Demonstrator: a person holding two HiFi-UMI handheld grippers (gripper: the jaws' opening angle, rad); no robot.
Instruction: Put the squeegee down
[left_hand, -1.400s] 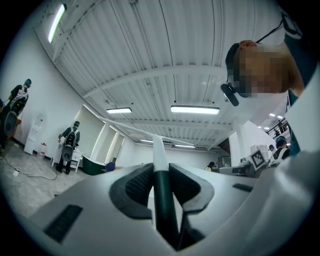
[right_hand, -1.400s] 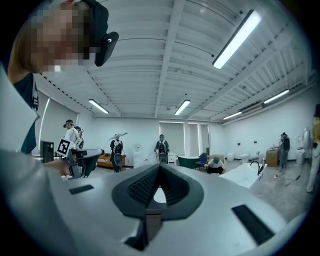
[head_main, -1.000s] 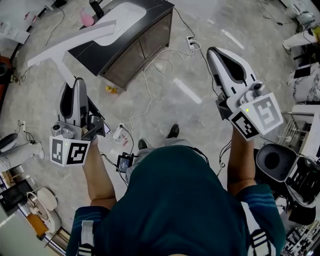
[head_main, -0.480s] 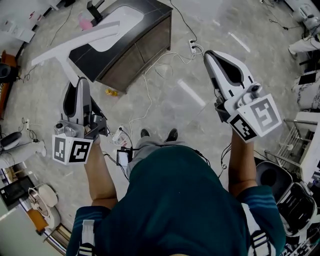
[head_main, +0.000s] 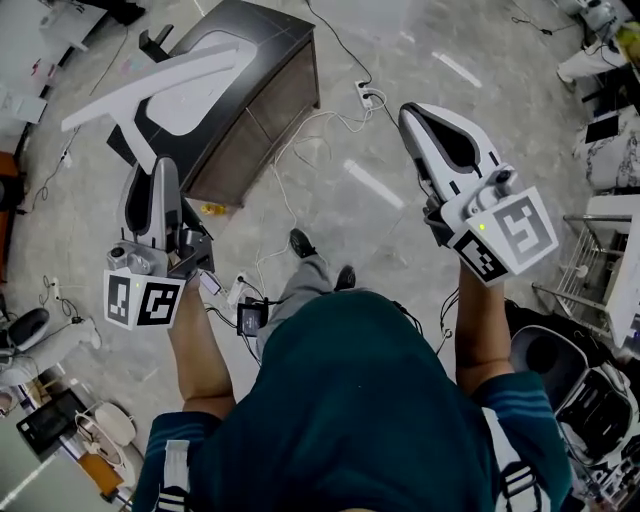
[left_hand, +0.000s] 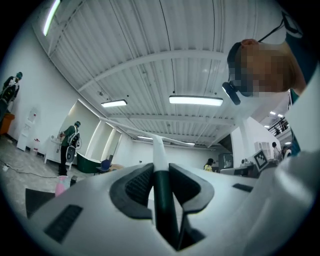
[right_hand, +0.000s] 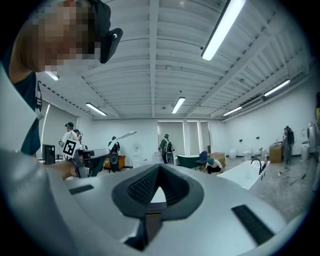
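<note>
Head view: the left gripper (head_main: 158, 175) clamps the squeegee (head_main: 150, 85), its white blade held in the air over a dark cabinet (head_main: 268, 100) (not set down). Left gripper view: the jaws pinch the squeegee's dark handle (left_hand: 161, 195). Right gripper view: the right gripper (right_hand: 159, 169) is closed and empty.

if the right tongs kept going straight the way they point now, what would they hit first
Nothing close, as far as the right gripper view shows. The right tongs, shut and empty, have a free way ahead. Far off in that line are a person with a backpack and a green tub, though depth is unclear.
</note>
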